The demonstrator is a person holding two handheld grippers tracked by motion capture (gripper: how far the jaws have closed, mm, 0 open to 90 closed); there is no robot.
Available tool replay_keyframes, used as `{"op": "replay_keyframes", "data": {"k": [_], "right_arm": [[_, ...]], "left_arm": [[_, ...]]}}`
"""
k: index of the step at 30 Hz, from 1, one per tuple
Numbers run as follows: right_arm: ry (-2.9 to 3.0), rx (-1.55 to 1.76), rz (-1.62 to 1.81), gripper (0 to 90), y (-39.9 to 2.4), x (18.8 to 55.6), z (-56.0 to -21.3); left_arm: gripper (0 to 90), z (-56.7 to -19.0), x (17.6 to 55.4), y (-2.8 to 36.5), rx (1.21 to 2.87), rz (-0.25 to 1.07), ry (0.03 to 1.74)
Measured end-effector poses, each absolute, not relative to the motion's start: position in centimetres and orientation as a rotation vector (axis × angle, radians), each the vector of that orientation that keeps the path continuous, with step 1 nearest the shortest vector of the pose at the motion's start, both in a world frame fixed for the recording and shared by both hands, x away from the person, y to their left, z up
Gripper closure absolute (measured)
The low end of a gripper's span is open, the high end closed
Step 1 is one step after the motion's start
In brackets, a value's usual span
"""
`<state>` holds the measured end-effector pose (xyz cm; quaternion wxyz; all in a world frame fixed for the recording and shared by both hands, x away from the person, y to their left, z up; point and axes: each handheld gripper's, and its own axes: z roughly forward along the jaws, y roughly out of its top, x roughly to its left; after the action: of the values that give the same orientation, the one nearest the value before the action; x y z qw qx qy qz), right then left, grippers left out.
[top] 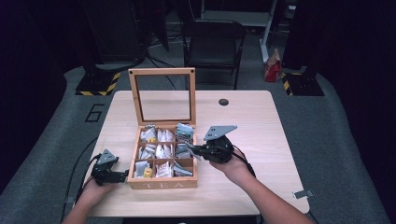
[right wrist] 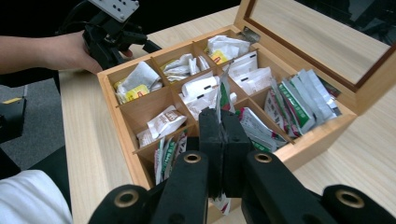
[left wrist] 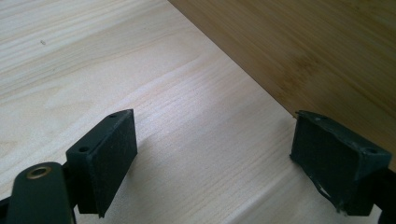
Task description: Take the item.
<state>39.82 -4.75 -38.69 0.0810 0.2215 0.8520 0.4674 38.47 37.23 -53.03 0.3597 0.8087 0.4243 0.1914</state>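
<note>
Right gripper view showed the right tongs [right wrist: 223, 140] clamped on a tea bag [right wrist: 219, 100] over the box [right wrist: 126, 135]; lifting straight up seemed wisest. Left tongs [left wrist: 215, 158] stood apart.

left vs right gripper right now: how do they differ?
Jaws: the left gripper stands wide open with nothing between its pads; the right gripper is shut on a tea packet.
Place: the left sits low on the table beside the tea box; the right is over the box's right-hand compartments.
Shared: both are hand-held, black, with a grey plate.
</note>
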Motion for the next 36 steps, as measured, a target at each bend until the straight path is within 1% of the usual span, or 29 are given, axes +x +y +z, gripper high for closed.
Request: {"op": "replay_keyframes", "data": {"k": [13,36], "right_arm": [[2.498,0.714,1.383,89.8,-6.8,40.5,-38.5],[2.402,0.865,1.345,89.8,-11.4,41.8,-39.3]], "left_arm": [[13.8,-53.0,38.5,37.2,2.085,0.492,1.093],[13.8,-53.0,38.5,37.2,2.087,0.494,1.093]]}}
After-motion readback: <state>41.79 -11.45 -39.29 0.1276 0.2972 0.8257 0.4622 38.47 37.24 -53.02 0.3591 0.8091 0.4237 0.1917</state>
